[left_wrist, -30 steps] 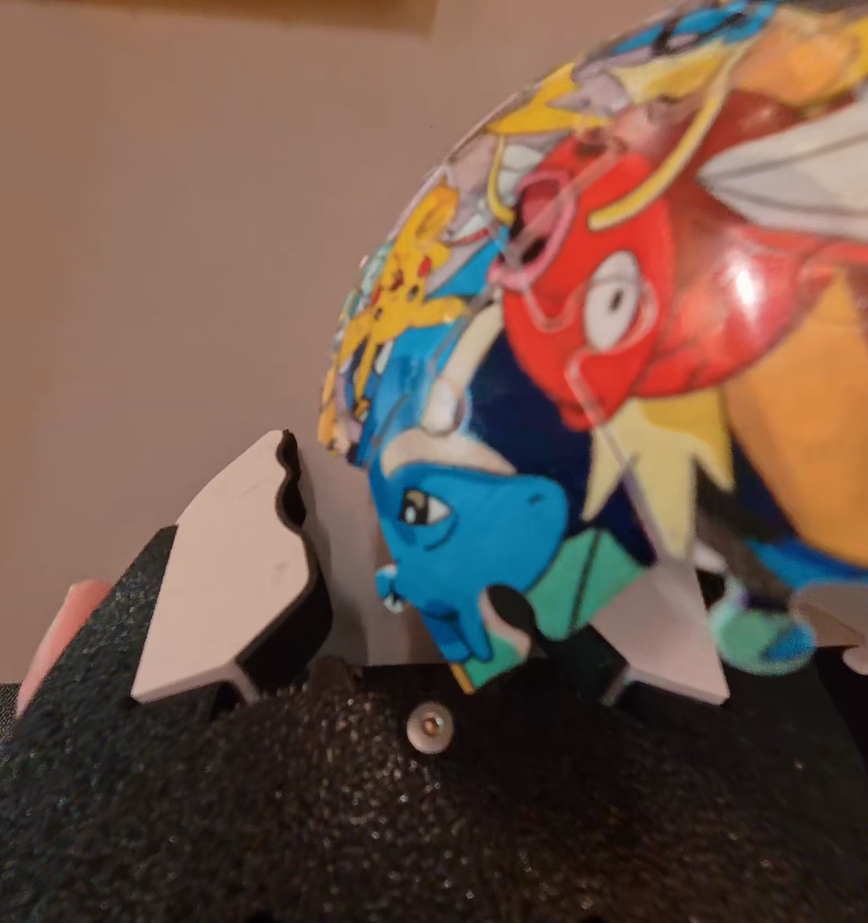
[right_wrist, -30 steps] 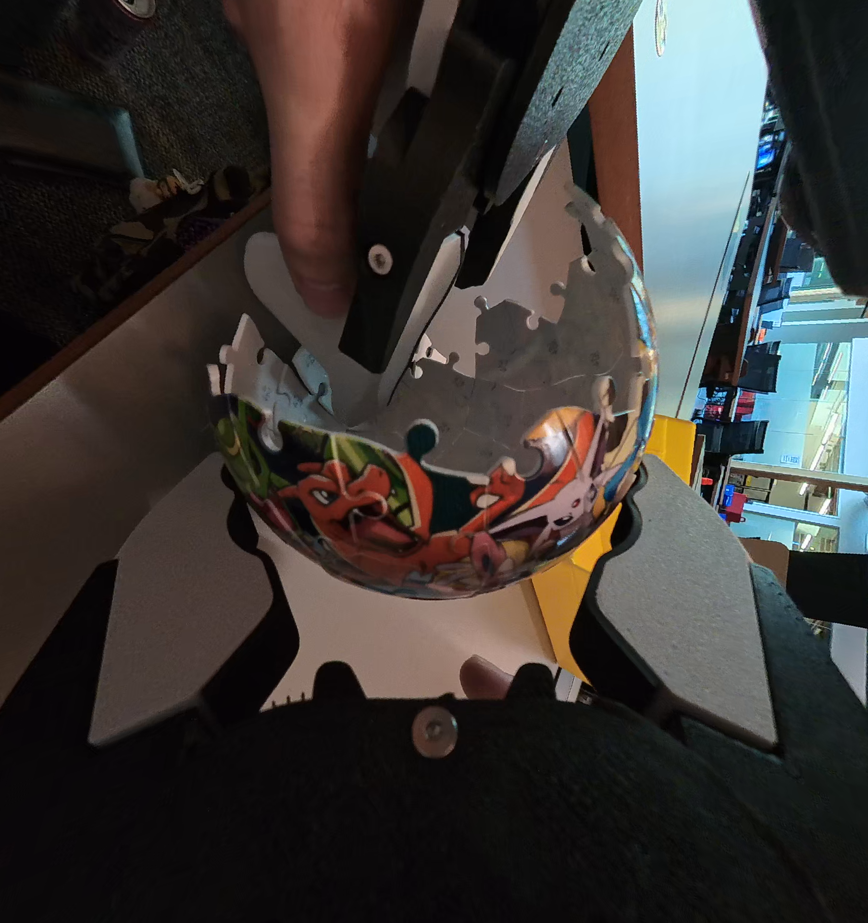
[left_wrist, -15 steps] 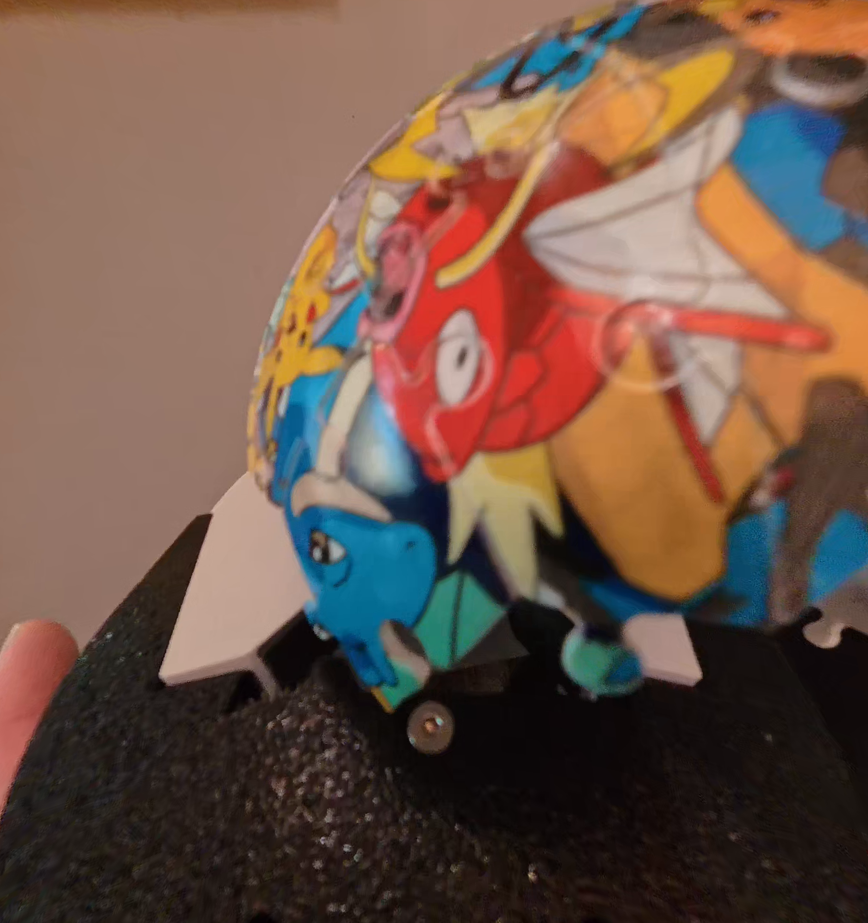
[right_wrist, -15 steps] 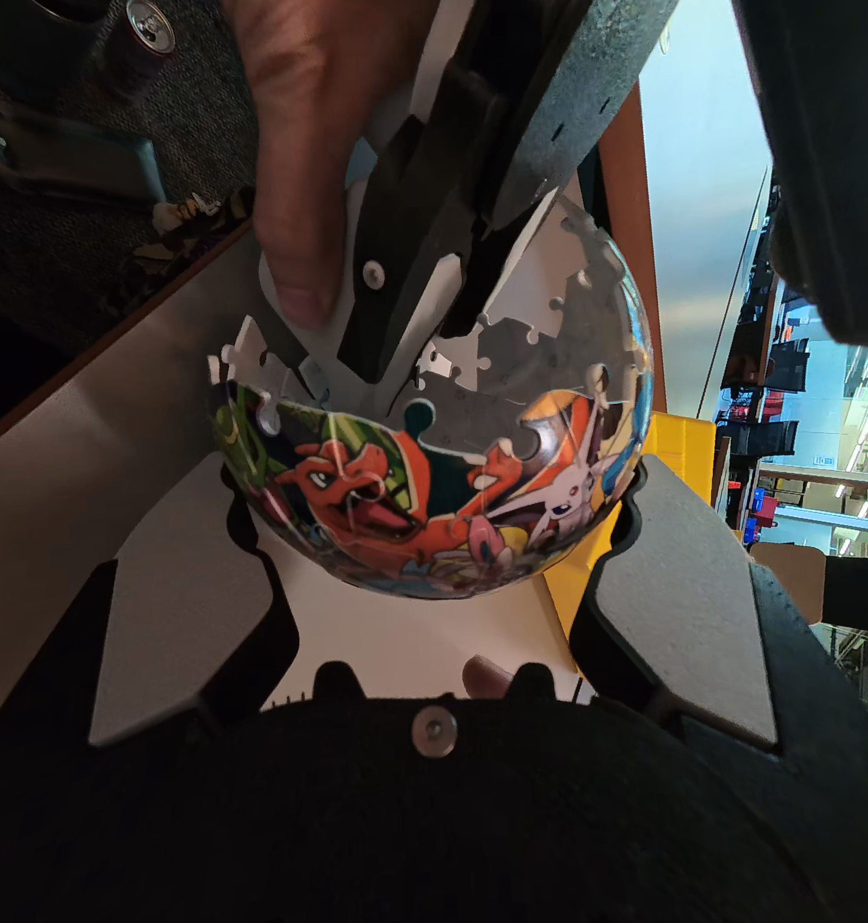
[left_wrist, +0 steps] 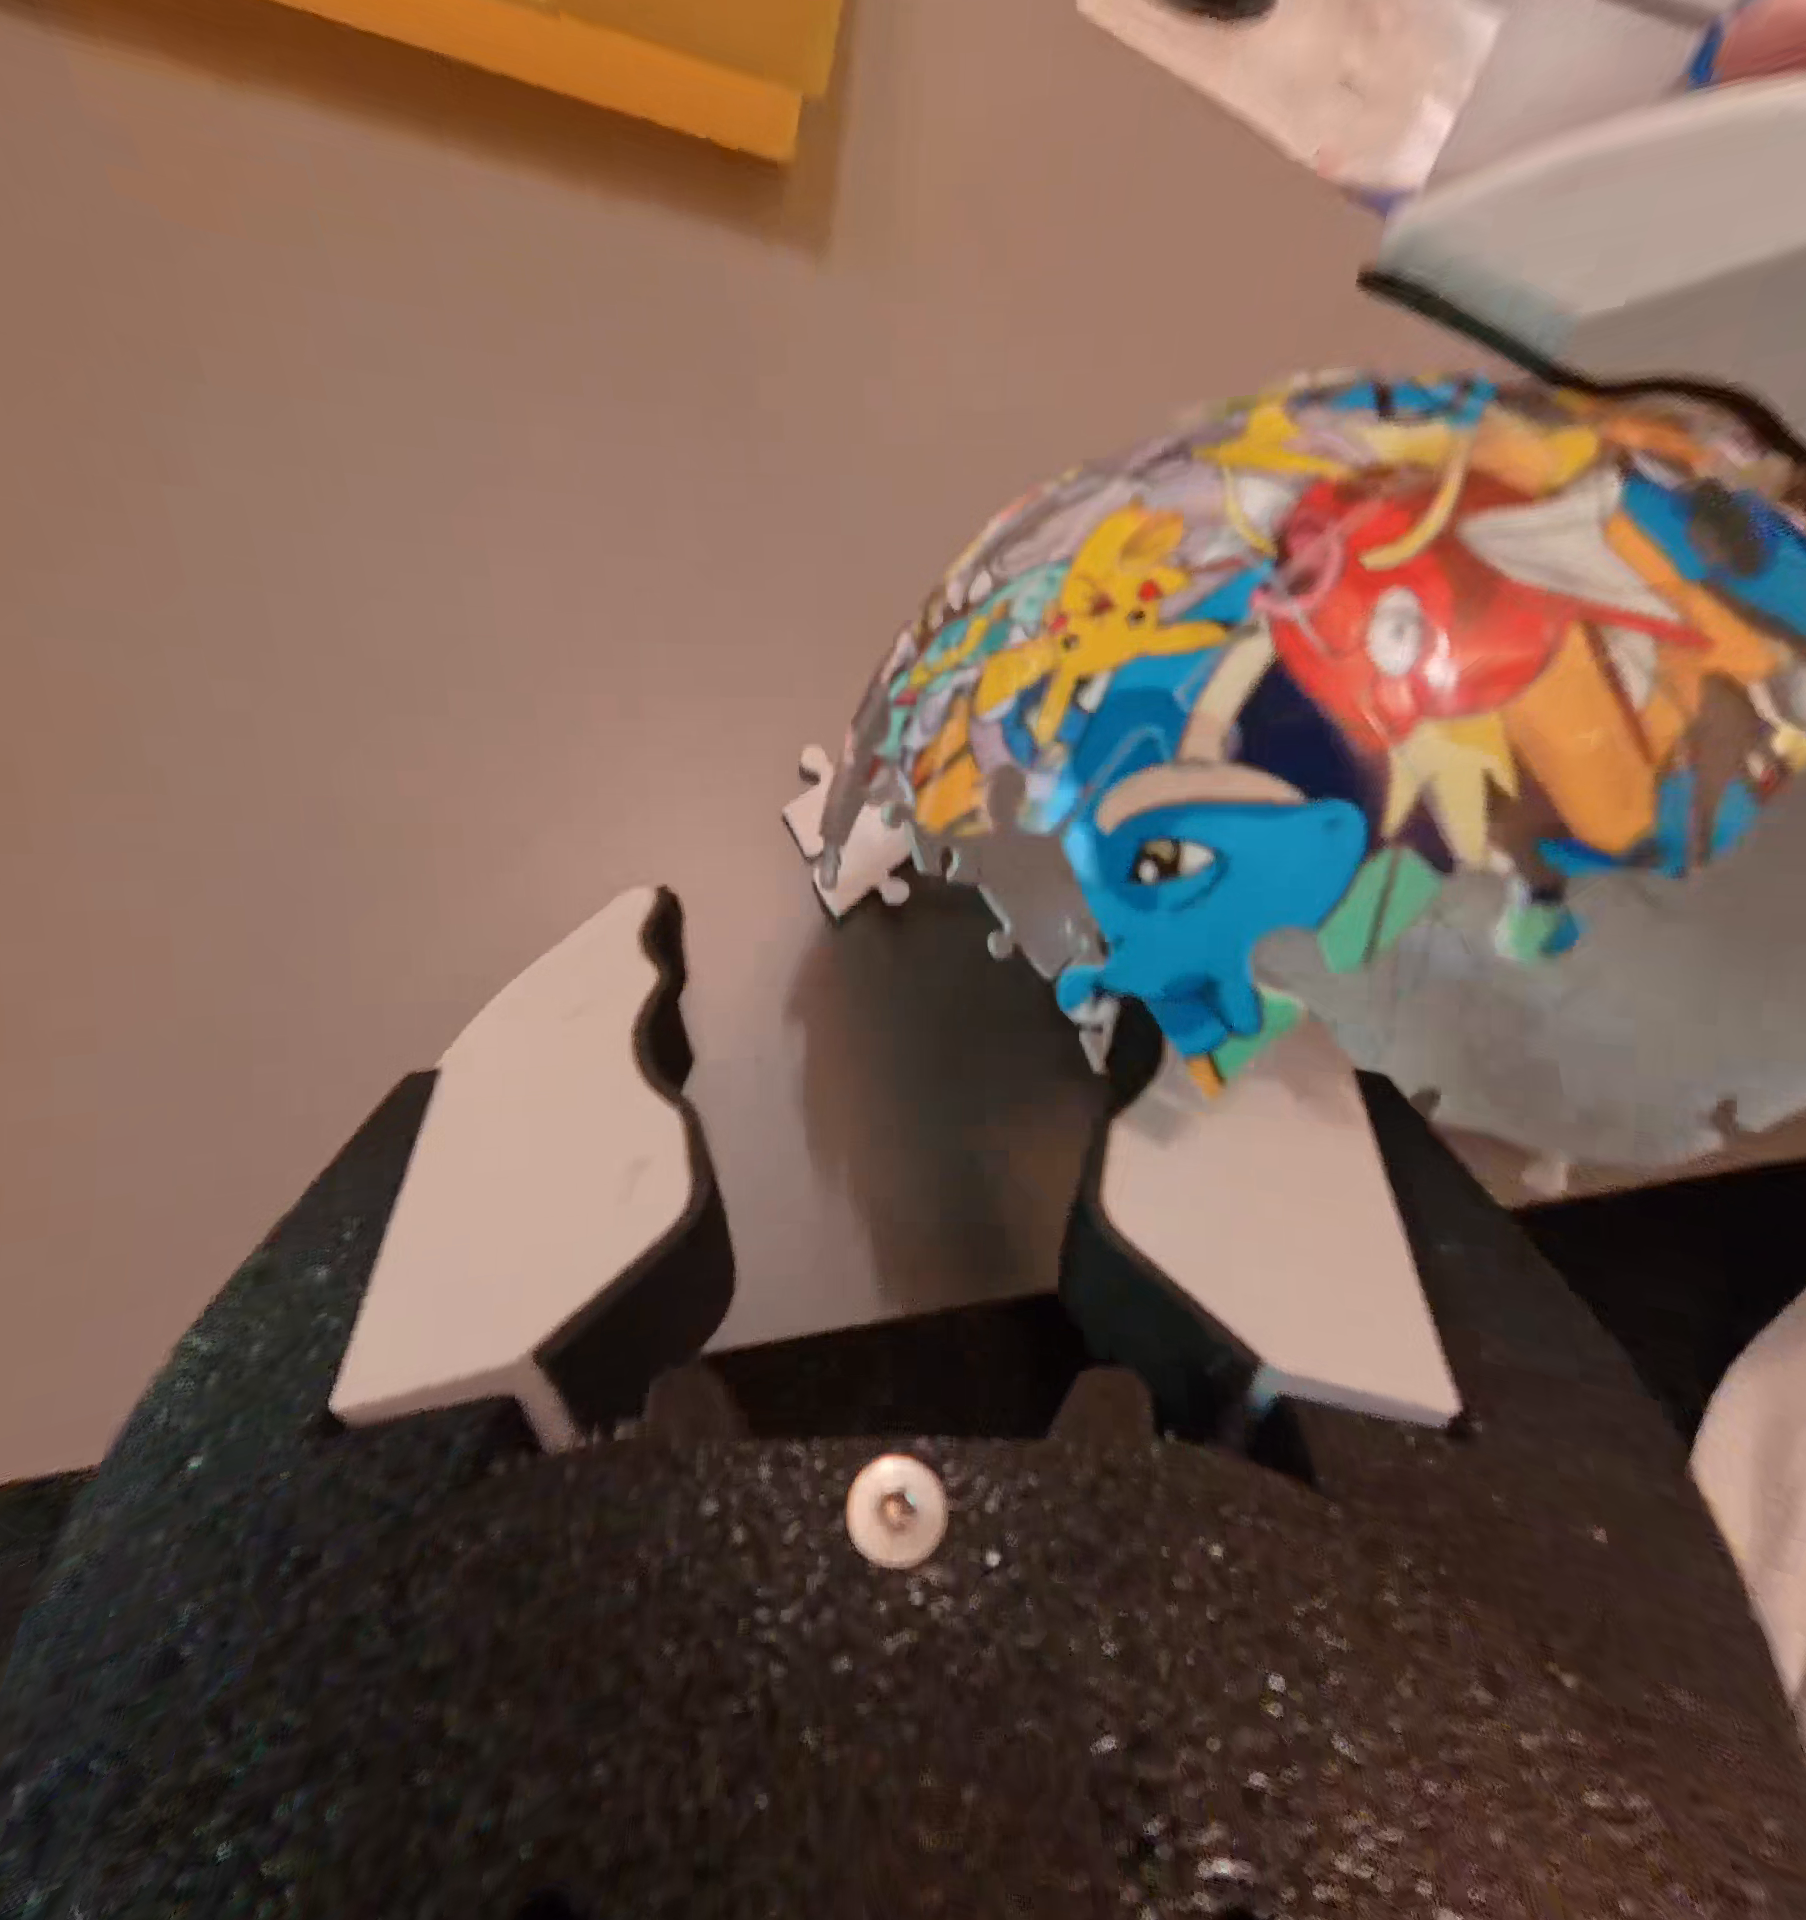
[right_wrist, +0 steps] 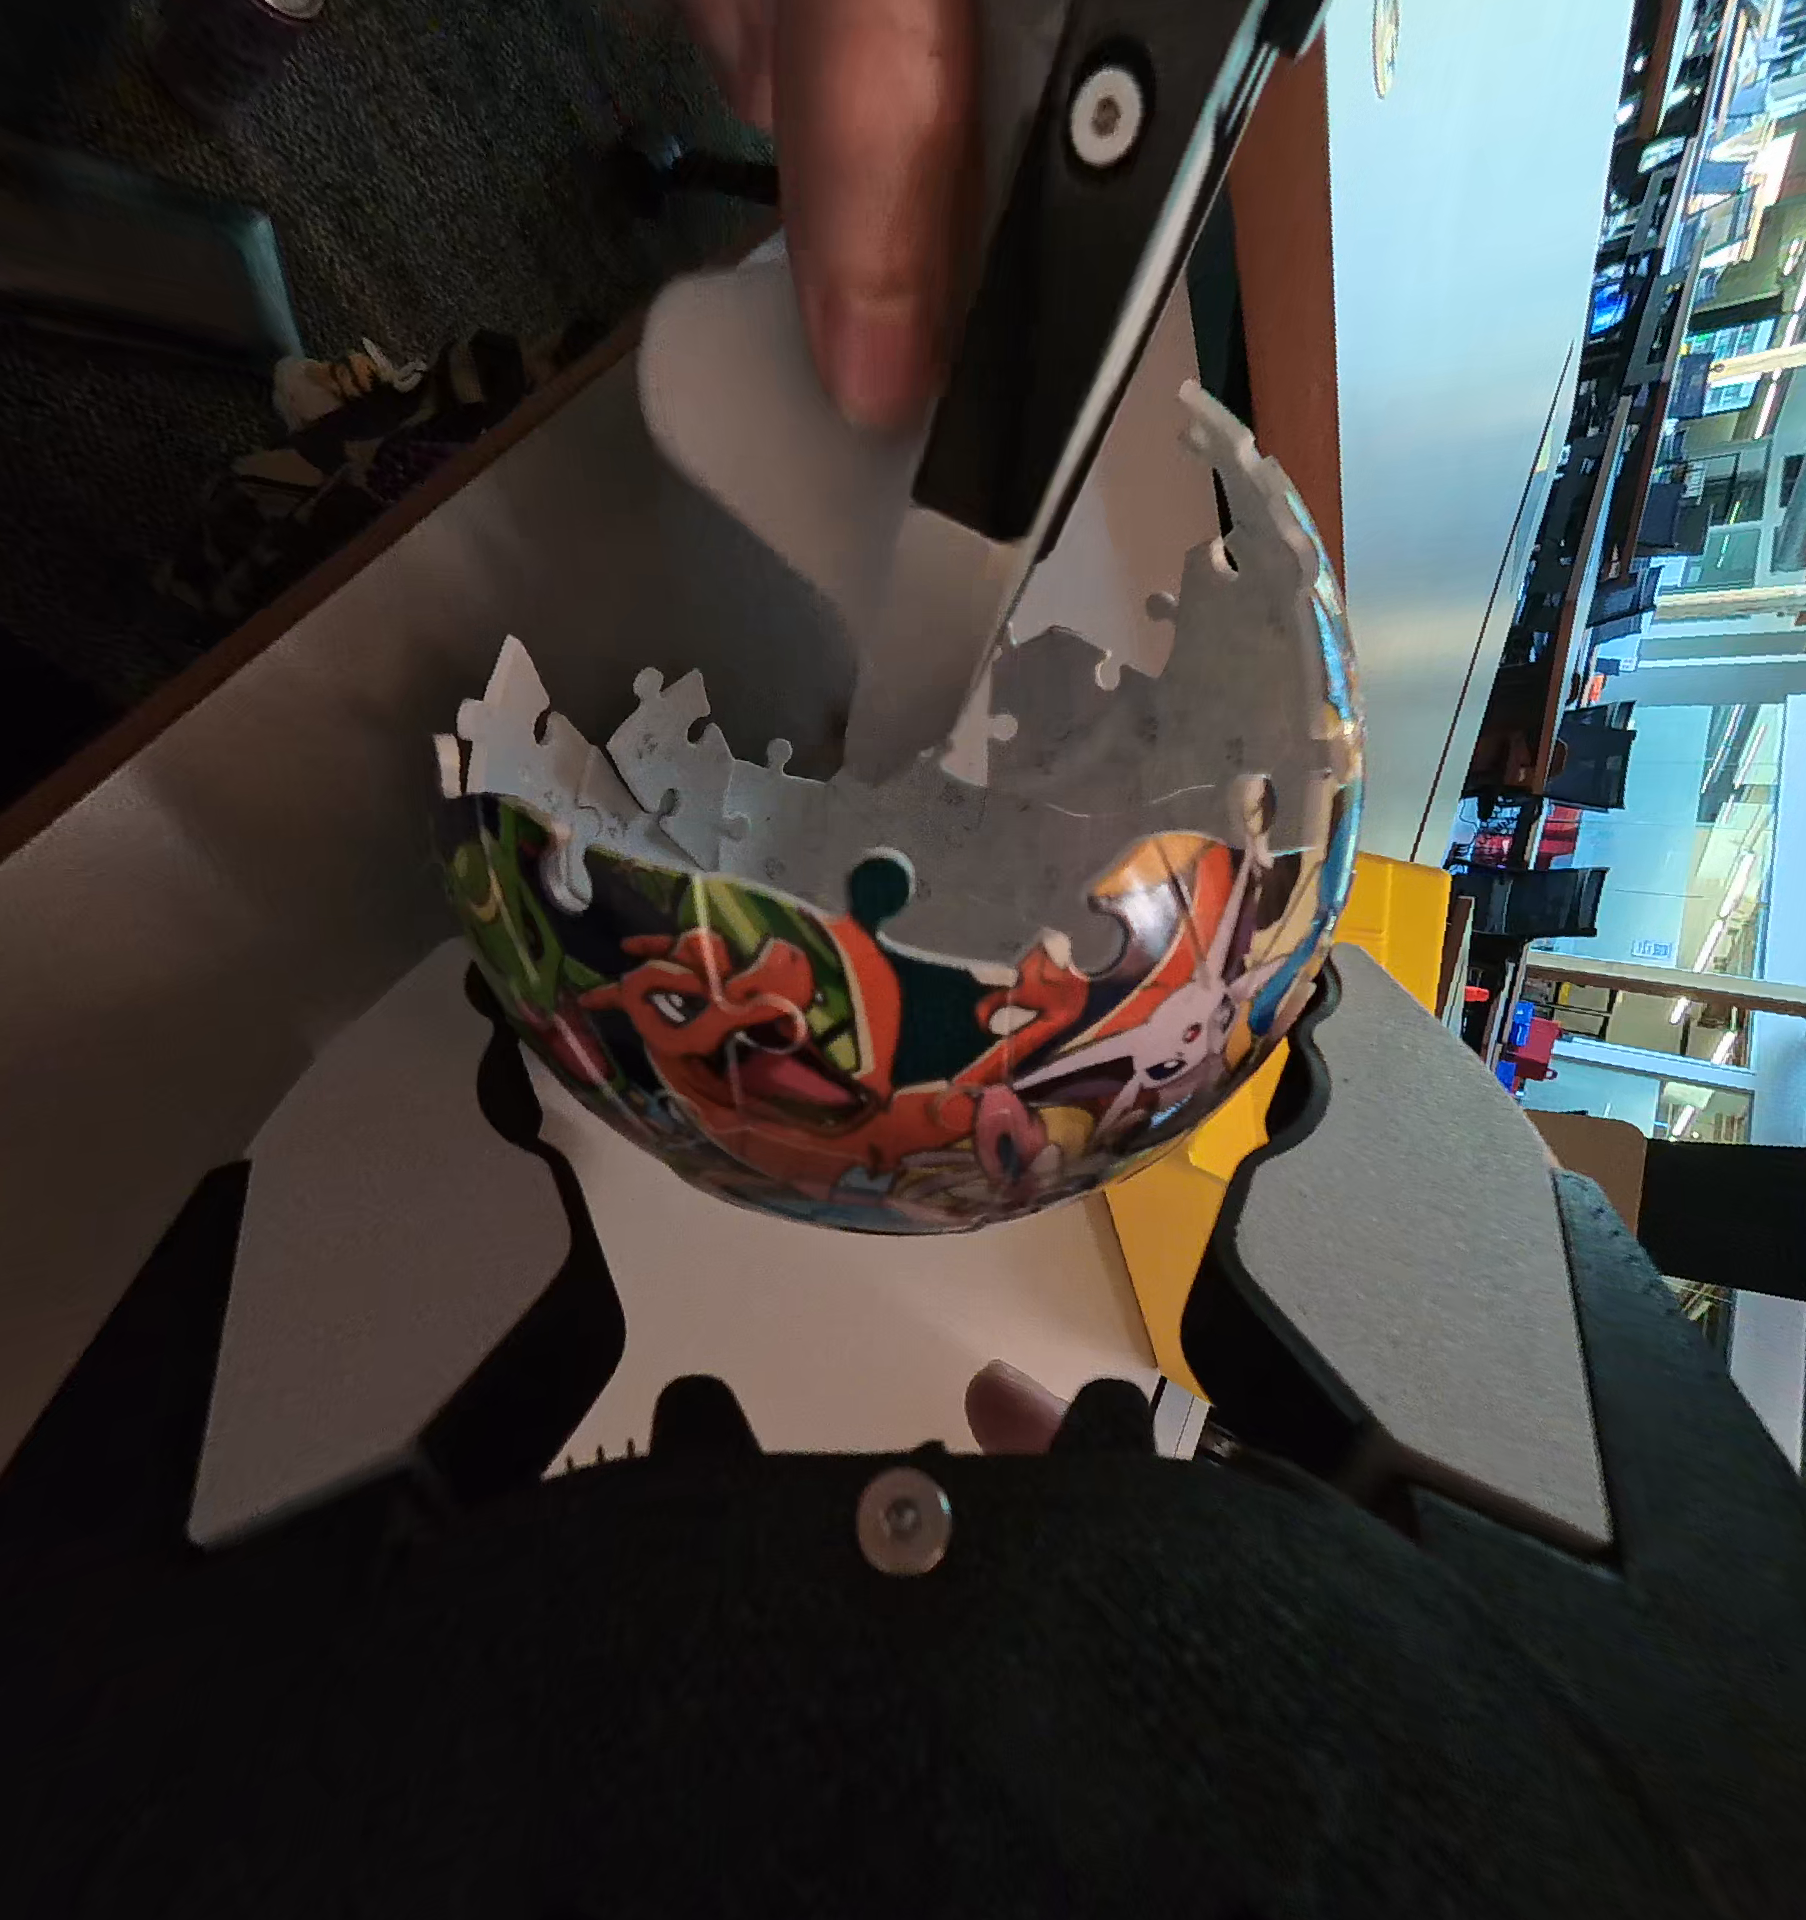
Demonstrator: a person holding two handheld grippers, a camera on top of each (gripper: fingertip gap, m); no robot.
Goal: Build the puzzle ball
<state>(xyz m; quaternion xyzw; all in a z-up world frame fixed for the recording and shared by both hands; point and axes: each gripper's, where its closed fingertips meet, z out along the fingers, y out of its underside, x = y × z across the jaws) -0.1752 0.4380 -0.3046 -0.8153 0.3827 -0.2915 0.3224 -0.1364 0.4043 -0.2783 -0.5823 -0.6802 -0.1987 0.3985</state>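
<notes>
The puzzle ball (right_wrist: 878, 1039) is a half-built shell with bright cartoon pictures outside, grey inside, and a jagged open rim. My right gripper (right_wrist: 899, 997) is shut on it, one finger pressing each side of the shell. The ball (left_wrist: 1398, 707) also shows at the right of the left wrist view, with one right gripper finger (left_wrist: 1657, 260) above it. My left gripper (left_wrist: 909, 987) is open and empty. Its right fingertip is hidden behind the ball's rim. In the right wrist view, one of its white fingers (right_wrist: 753, 499) reaches down to the shell's open rim.
The beige table (left_wrist: 359, 520) lies under the ball. A yellow sheet (left_wrist: 566, 62) and papers (left_wrist: 1294, 83) lie at the far side. A hand (right_wrist: 878, 260) holds the left gripper. A yellow bin (right_wrist: 1398, 935) sits past the ball. The table's wooden edge (right_wrist: 255, 623) runs at left.
My left gripper has opened and drawn back from the ball's rim, which it was closed around. The ball now sits farther off to its right. My right gripper still holds the ball.
</notes>
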